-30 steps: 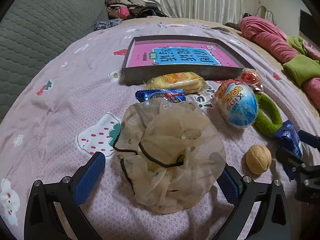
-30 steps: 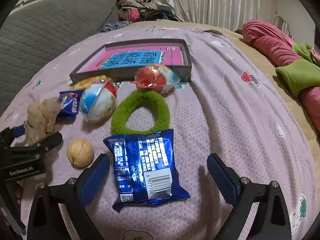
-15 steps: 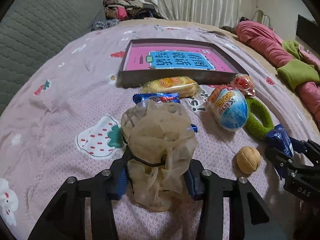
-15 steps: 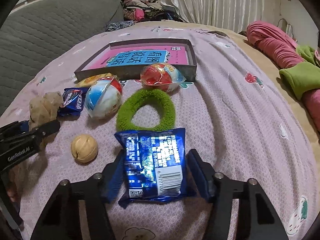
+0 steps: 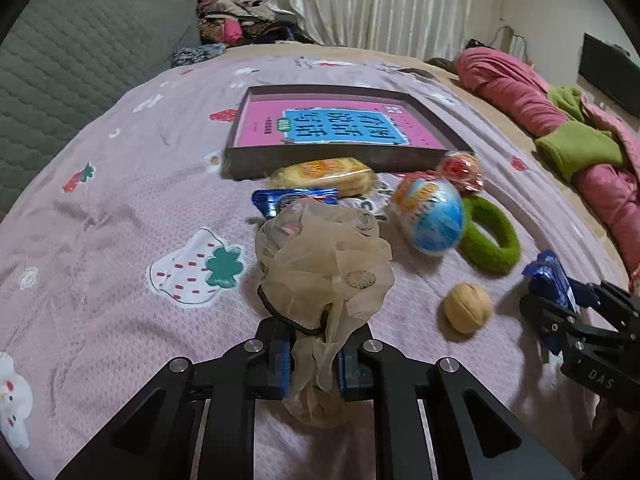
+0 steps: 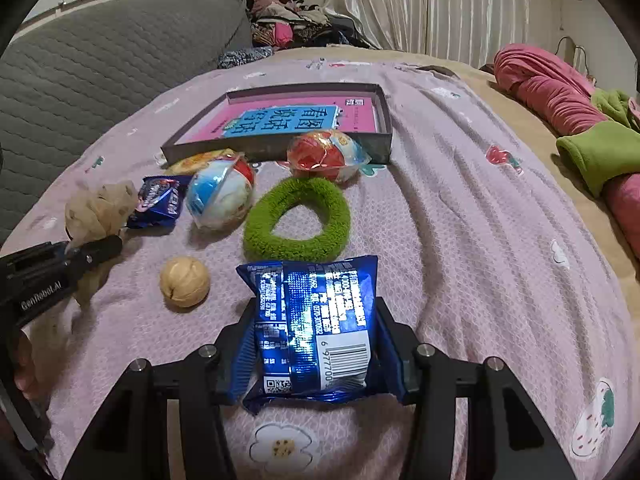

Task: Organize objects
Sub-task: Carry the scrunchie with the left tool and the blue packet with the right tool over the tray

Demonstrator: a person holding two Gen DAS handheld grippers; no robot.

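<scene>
The dark shallow box lies on the lilac bedspread and serves as the landmark; inside it lies only a pink book with a blue title panel, flat on the bottom.

Just in front of the box wall sit a yellow wrapped cake and a red wrapped ball. Nearer the cameras than these lie a blue-and-white toy egg, a green fuzzy ring, a small blue cookie packet and a walnut, farthest from the box.

The left gripper tilts downward toward the box, its fingers pinched tight on a beige gauze scrunchie.

The right gripper, tilted likewise, is closing its fingers on a blue snack bag, whose sides already bulge between the pads.
</scene>
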